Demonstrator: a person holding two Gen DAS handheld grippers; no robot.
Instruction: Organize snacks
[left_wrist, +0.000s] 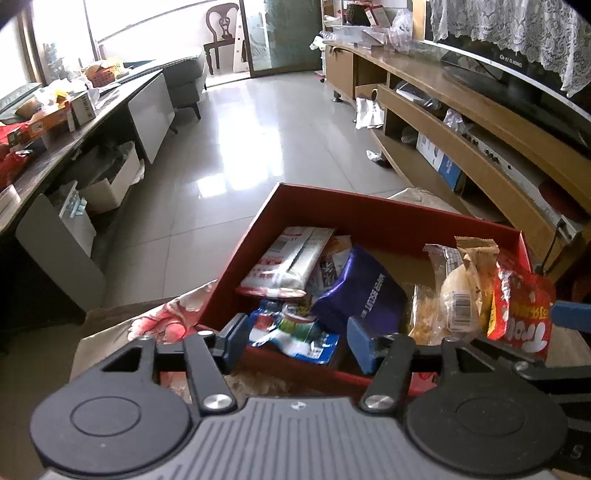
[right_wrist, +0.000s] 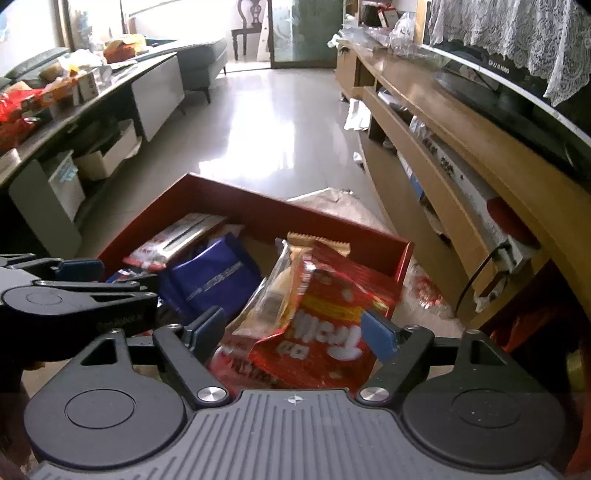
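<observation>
A red box (left_wrist: 369, 206) (right_wrist: 258, 199) on a floral cloth holds several snack packets. My left gripper (left_wrist: 298, 341) stands open over the box's near edge, with a blue, white and green packet (left_wrist: 295, 332) lying loose between its fingers. Beside it are a purple biscuit bag (left_wrist: 362, 291) (right_wrist: 214, 277) and a white and red packet (left_wrist: 288, 258). My right gripper (right_wrist: 293, 332) is open around a red snack bag (right_wrist: 314, 332) (left_wrist: 521, 314), which leans on a wrapped bun (right_wrist: 277, 291) at the box's right end. The pads do not press on the bag.
A long wooden TV cabinet (left_wrist: 461, 122) with a television runs along the right. A dark low table (left_wrist: 74, 122) crowded with boxes and packets stands at the left, with storage bins under it. Shiny tiled floor (left_wrist: 258, 129) lies beyond the box.
</observation>
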